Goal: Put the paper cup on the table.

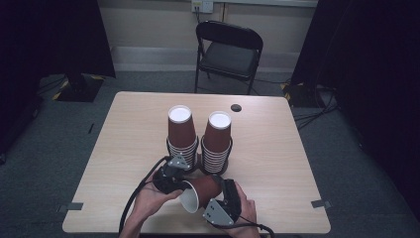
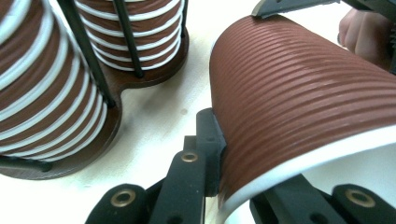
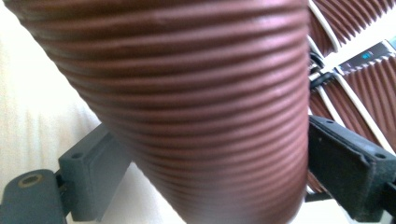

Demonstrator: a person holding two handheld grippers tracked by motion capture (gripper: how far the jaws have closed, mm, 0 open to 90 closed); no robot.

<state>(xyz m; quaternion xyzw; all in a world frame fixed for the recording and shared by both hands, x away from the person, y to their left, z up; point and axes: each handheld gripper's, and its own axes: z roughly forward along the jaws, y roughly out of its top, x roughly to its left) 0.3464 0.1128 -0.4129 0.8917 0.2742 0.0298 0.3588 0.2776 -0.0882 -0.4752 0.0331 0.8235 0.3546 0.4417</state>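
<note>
A brown ribbed paper cup [image 1: 200, 191] with a white inside lies on its side above the table's near edge, between my two grippers. My left gripper [image 1: 182, 188] is shut on its white rim [image 2: 299, 158], one jaw outside the wall and one inside the mouth. My right gripper [image 1: 225, 192] comes in from the cup's bottom end. Its jaws straddle the ribbed body [image 3: 201, 102], and I see no pad pressing on it. Behind stand two tall stacks of the same cups, a left stack [image 1: 182, 136] and a right stack [image 1: 217, 141], upside down.
Both stacks sit in a dark wooden holder [image 2: 140, 79] with thin black rods, close behind the held cup. The wooden table [image 1: 277, 148] has a small dark hole [image 1: 236, 107] at the back. A black folding chair [image 1: 228, 49] stands beyond the table.
</note>
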